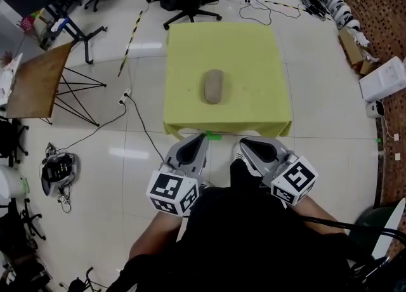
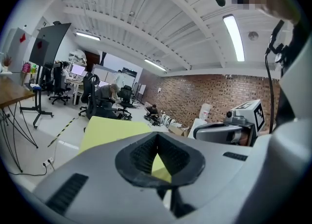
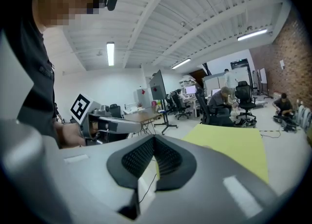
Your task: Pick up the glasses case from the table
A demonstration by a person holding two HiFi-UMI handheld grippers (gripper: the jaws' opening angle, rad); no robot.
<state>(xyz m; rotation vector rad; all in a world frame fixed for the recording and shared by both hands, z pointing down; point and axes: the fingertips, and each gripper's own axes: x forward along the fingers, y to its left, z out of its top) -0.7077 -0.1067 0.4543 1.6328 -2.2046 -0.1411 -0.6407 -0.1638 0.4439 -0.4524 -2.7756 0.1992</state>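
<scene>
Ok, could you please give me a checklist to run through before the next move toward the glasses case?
1. Glasses case lying alone on the yellow table, in full view: ok.
2. Which way the case opens: cannot tell.
3. Left gripper jaws apart for a grasp: not ok, together and empty.
4. Right gripper jaws apart: not ok, together and empty.
5. Grippers over the table: not ok, both short of its near edge.

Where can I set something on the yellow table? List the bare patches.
The table is bare all round the glasses case: wide strips to its left and right, bands along the far and near edges. Only the middle is taken.
</scene>
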